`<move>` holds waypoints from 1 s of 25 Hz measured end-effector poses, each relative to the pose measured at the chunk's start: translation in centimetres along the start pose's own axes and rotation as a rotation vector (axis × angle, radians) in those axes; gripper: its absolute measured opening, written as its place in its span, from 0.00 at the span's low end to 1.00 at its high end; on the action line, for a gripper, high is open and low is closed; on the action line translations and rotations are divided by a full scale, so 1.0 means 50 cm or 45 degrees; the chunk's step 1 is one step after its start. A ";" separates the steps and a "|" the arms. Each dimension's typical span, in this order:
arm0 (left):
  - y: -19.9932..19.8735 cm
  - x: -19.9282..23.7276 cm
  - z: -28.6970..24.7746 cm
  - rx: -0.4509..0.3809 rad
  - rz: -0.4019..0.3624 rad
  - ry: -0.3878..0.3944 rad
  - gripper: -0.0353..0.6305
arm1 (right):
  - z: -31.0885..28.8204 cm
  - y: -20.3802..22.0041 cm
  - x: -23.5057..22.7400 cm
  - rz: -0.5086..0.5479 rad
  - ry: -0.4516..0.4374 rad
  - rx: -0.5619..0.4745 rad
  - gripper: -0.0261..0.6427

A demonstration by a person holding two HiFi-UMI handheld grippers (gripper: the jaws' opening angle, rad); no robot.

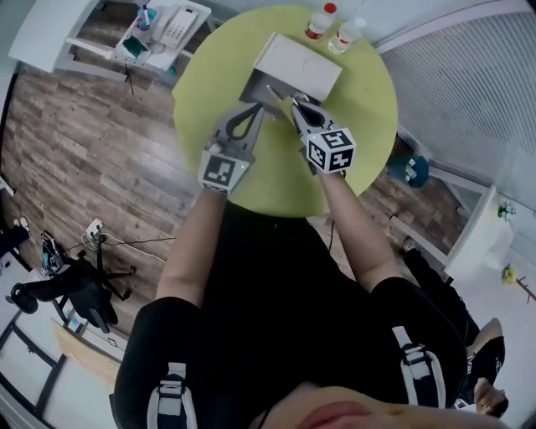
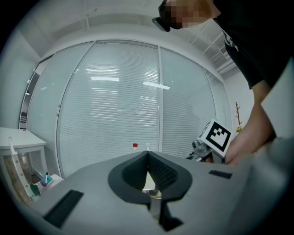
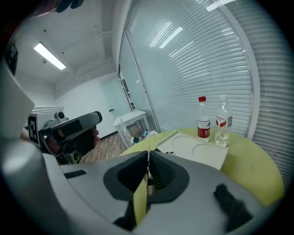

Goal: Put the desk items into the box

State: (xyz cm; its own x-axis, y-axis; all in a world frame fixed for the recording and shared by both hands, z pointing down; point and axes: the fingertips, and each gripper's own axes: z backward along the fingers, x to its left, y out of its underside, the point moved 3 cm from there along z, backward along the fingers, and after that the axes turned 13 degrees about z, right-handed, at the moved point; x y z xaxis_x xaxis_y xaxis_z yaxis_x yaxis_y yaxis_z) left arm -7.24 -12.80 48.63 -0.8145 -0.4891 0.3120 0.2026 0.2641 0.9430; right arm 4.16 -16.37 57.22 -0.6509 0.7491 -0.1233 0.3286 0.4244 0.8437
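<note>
Pinched shut at the tips, right claw [image 3: 148,156], angled down across the table [image 1: 360,117] toward 12 o'clock. Thin yellow-green sliver in the slit under the tips, same colour as the tabletop; cannot tell whether a thin sheet or just table seen through the gap. Nothing plainly gripped.

Left claw [image 2: 147,155] likewise closed to a point and held nearly level, with a pale wedge showing in the gap below the tips.

Box [image 1: 254,85] near the table's 12 o'clock, open, grey inside, white lid [image 1: 299,65] laid back toward 1 o'clock. Two shallow round recesses in the lid's face. Both claw tips just beside the box's near edge, left one at its 7 o'clock corner, right one toward 5 o'clock; touching or not, cannot tell. Closest neighbour to either claw besides the box: the other claw.

Beyond the lid, at the rim around 1 o'clock, red-capped bottle [image 1: 320,21] and clear bottle [image 1: 346,35], upright, side by side, behind the box rather than in front of it.

Off the table:
- white shelf unit [image 1: 50,29] with telephone [image 1: 173,25] at 10 o'clock
- black office chair [image 1: 71,293] at 8 o'clock on wood floor [image 1: 100,151], power strip [image 1: 92,228] near it
- blue object [image 1: 410,170] below the rim at 4 o'clock
- slatted blinds [image 1: 469,92] from 1 to 3 o'clock
</note>
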 end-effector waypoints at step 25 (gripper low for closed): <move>0.089 0.198 -0.107 0.103 0.051 0.014 0.07 | -0.203 0.084 -0.031 0.044 -0.006 0.164 0.08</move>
State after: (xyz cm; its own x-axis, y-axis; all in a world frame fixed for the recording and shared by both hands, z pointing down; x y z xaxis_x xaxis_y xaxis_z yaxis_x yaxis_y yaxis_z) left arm -11.49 -20.94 56.53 -0.8004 -0.4861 0.3507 0.1895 0.3498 0.9174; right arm -0.37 -20.91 66.27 -0.6347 0.7666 -0.0980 0.4362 0.4600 0.7734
